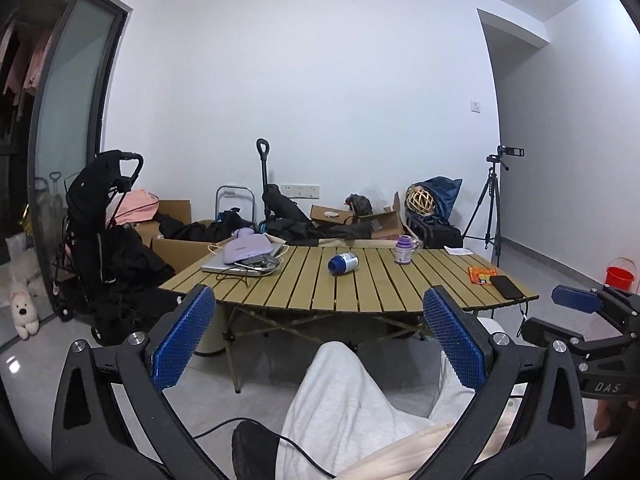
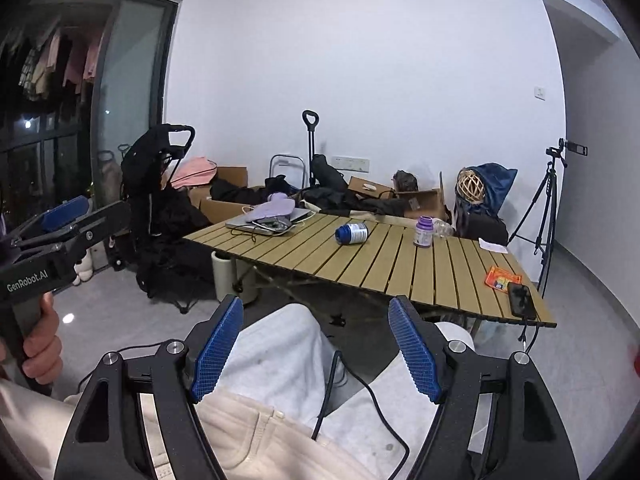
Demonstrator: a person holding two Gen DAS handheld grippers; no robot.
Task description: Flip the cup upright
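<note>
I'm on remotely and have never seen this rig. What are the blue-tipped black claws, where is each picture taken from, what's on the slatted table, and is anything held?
Each claw is a handheld two-finger gripper; a seated person holds one in each hand. One picture looks out from the left gripper, the other from the right gripper. Both are open and hold nothing, well short of the table. On it lie a blue-capped cup on its side, a purple-lidded cup standing upright, a laptop under a purple pouch, an orange packet and a black phone. The tipped cup is untouched.
</note>
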